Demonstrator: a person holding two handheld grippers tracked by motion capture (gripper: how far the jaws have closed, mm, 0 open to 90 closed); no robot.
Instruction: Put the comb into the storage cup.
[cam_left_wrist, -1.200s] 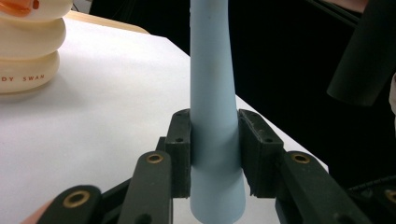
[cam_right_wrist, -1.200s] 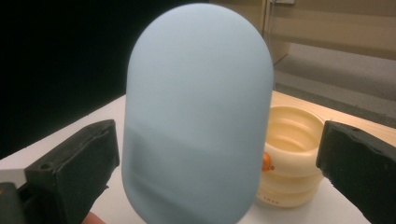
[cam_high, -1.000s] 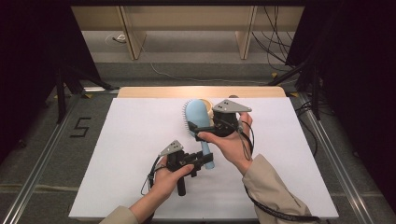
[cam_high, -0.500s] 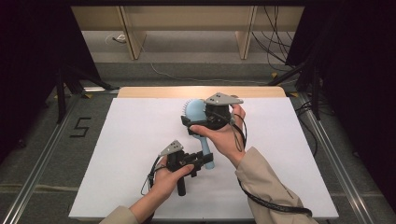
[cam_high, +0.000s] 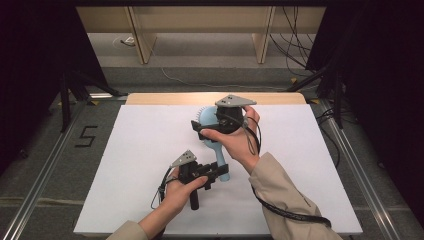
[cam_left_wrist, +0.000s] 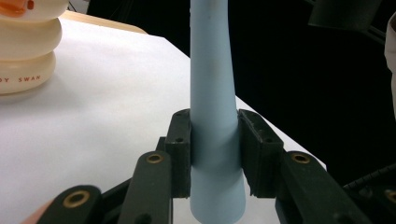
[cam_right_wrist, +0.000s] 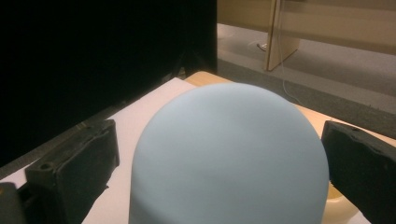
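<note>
A light blue hairbrush (cam_high: 219, 156) lies on the white table (cam_high: 140, 150), its bristled head (cam_high: 204, 117) pointing to the far side. My left gripper (cam_high: 220, 172) is shut on the lower end of the handle (cam_left_wrist: 212, 93), with both pads pressed against it. My right gripper (cam_high: 199, 130) hovers over the head and hides most of it. In the right gripper view the smooth rounded back of the head (cam_right_wrist: 229, 158) sits between the open jaws of the right gripper (cam_right_wrist: 219, 168), with a narrow gap at each pad.
A cream ringed toy marked SWAN (cam_left_wrist: 25, 51) stands on the table beyond the brush handle. A wooden strip (cam_high: 165, 98) edges the table's far side, with floor, cables and wooden legs (cam_high: 142, 40) behind. Dark curtains flank both sides.
My right gripper has shifted left and slightly up, and now covers more of the brush head. The left gripper and the handle it holds have stayed put.
</note>
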